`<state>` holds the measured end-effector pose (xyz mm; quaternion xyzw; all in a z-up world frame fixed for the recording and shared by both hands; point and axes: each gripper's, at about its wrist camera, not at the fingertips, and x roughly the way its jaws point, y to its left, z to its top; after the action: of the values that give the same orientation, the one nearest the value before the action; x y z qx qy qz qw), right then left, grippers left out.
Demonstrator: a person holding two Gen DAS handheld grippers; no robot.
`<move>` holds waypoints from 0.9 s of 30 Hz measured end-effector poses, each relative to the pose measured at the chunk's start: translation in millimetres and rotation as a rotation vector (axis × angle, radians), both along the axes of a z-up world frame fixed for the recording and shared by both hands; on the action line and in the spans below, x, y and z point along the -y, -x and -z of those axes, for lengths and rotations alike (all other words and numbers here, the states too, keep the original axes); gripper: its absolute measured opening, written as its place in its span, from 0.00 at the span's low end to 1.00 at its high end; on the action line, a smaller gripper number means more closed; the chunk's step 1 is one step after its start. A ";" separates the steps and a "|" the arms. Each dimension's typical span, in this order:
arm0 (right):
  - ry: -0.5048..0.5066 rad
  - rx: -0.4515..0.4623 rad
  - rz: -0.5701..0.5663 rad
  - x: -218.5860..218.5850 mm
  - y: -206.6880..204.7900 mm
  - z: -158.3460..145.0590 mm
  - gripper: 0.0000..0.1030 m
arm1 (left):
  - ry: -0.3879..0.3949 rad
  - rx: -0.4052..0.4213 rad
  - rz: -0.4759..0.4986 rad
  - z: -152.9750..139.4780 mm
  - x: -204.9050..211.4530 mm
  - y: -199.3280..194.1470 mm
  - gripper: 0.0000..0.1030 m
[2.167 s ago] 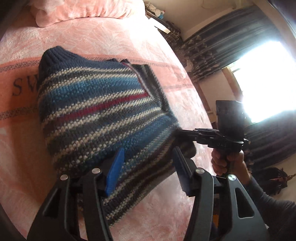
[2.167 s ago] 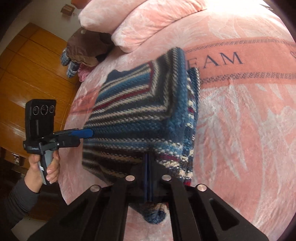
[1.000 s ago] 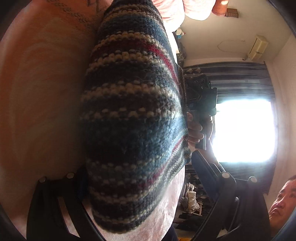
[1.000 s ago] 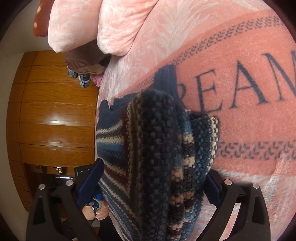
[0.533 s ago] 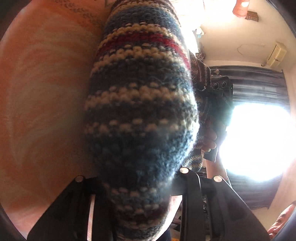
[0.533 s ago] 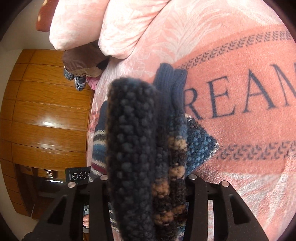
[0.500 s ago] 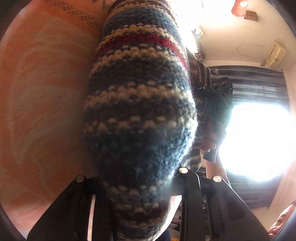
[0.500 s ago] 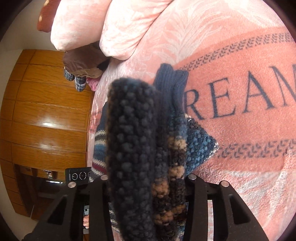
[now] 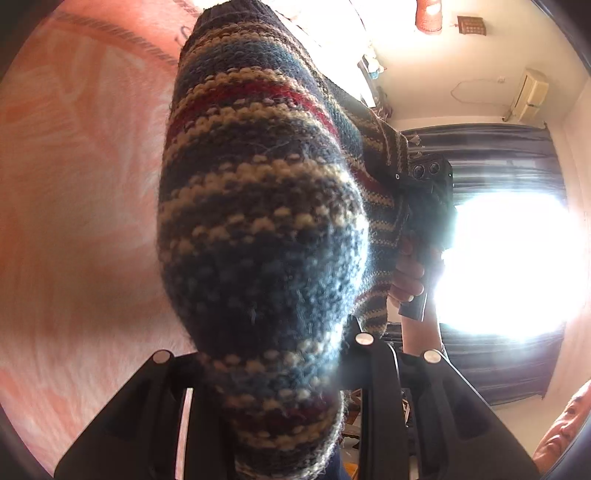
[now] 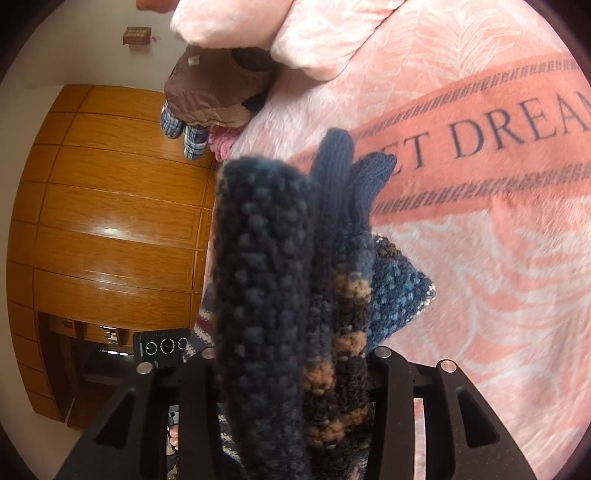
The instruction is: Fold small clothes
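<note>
Closest in, the left gripper [image 9: 273,354] is clamped on a thick fold of the striped knit sweater [image 9: 258,206], which bulges up between its jaws. The right gripper [image 10: 291,354] likewise pinches the sweater's stacked layers edge-on. The sweater hangs lifted above the pink blanket [image 10: 498,277] lettered "DREAM". Beyond lie pink pillows [image 10: 295,29], a wooden wardrobe [image 10: 110,221] and a bright curtained window [image 9: 506,258]

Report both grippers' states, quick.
Left gripper: shut on the folded striped sweater.
Right gripper: shut on the same sweater's stacked edge.
</note>
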<state>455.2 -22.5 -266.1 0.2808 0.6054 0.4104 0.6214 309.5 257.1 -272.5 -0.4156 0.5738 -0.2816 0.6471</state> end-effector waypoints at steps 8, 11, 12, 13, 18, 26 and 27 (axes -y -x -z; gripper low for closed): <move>0.027 -0.096 -0.092 -72.0 105.2 50.2 0.40 | -0.005 -0.095 -0.056 40.6 -45.6 109.5 0.24; 0.082 -0.120 -0.072 -80.8 112.6 78.3 0.54 | -0.065 -0.114 -0.052 61.7 -38.0 109.5 0.31; 0.112 -0.118 -0.060 -79.6 113.5 81.1 0.66 | -0.082 -0.132 -0.065 66.5 -37.9 110.3 0.41; 0.116 -0.117 -0.045 -73.8 114.1 79.1 0.66 | -0.113 -0.142 -0.082 66.9 -41.8 110.2 0.54; 0.147 0.062 0.063 -20.9 145.4 18.9 0.72 | -0.362 -0.021 -0.250 7.5 -72.4 134.0 0.74; 0.250 0.169 -0.008 -47.7 194.7 19.1 0.10 | -0.080 0.196 -0.117 -14.8 -8.4 144.6 0.63; 0.278 0.190 -0.007 -45.8 197.2 18.0 0.10 | -0.075 0.168 -0.117 -4.4 -2.1 142.2 0.63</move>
<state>258.0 23.3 -284.1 0.1498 0.5958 0.3493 0.7075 167.3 259.2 -268.1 -0.3985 0.5024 -0.2556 0.7235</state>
